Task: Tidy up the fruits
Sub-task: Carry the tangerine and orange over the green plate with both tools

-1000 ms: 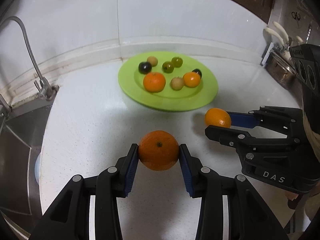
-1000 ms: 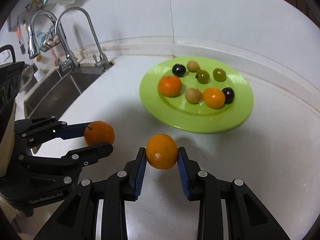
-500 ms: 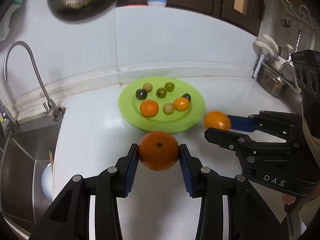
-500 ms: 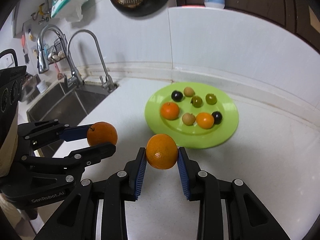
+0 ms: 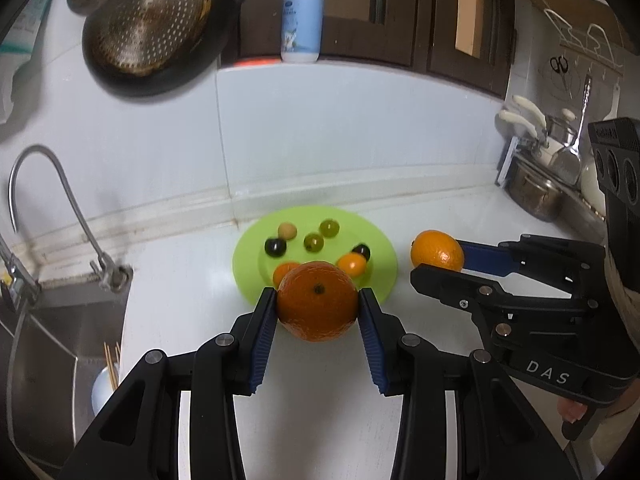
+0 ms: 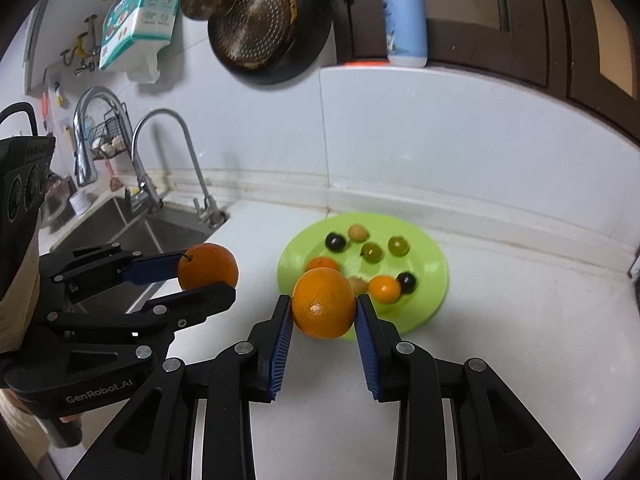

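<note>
My left gripper [image 5: 318,312] is shut on a dark orange tangerine [image 5: 317,300], held in the air above the white counter. My right gripper [image 6: 323,310] is shut on a lighter orange [image 6: 323,304], also lifted. Each gripper shows in the other's view: the right one with its orange [image 5: 437,250] at the right, the left one with its tangerine [image 6: 208,266] at the left. Beyond both lies a green plate [image 5: 382,248] [image 6: 434,264] with several small fruits: two green, two dark, a tan one and small orange ones. The held fruits partly hide the plate's near side.
A steel sink [image 6: 120,232] with taps [image 6: 168,160] lies left of the counter. Pots and utensils [image 5: 536,188] stand at the right. A strainer and pan [image 6: 256,24] hang on the wall, with a lotion bottle [image 5: 302,12] on the ledge above.
Both grippers have risen with their fruits still gripped. The plate now looks smaller and farther below, and the wall, pan and bottle have come into view.
</note>
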The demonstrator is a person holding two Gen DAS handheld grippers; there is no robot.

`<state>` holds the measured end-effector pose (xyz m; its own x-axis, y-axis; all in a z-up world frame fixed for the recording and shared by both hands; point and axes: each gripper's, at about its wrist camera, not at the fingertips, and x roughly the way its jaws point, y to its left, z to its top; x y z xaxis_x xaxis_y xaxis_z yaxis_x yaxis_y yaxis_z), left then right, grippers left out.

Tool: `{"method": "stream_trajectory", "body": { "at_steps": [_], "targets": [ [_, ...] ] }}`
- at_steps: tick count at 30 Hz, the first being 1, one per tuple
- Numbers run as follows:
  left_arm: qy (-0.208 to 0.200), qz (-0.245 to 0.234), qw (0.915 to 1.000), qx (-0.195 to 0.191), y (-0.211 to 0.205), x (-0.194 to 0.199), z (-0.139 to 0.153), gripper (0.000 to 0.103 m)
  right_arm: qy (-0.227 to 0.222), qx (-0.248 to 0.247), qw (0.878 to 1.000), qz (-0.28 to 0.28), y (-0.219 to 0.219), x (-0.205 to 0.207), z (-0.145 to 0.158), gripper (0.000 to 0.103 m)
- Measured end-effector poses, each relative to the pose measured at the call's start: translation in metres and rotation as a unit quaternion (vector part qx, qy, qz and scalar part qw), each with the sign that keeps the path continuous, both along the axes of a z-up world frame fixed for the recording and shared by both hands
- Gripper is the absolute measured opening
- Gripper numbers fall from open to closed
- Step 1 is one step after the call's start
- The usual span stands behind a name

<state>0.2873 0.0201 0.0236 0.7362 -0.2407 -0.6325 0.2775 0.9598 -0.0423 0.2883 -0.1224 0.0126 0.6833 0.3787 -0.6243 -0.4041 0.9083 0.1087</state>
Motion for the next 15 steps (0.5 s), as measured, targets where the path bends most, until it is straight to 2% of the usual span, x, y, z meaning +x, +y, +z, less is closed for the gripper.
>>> {"method": "stream_trajectory", "body": {
  "at_steps": [6,15],
  "targets": [
    [-0.011,0.000,0.9999,-0.001,-0.006,0.017,0.011,0.040,-0.015,-0.001,1.000,-0.010,-0.007,0.012,0.012,0.032],
    [-0.004,0.005,1.0000,-0.002,-0.010,0.047,0.011,0.040,-0.018,0.004,1.000,-0.023,-0.015,0.039,0.013,0.032]
  ]
}}
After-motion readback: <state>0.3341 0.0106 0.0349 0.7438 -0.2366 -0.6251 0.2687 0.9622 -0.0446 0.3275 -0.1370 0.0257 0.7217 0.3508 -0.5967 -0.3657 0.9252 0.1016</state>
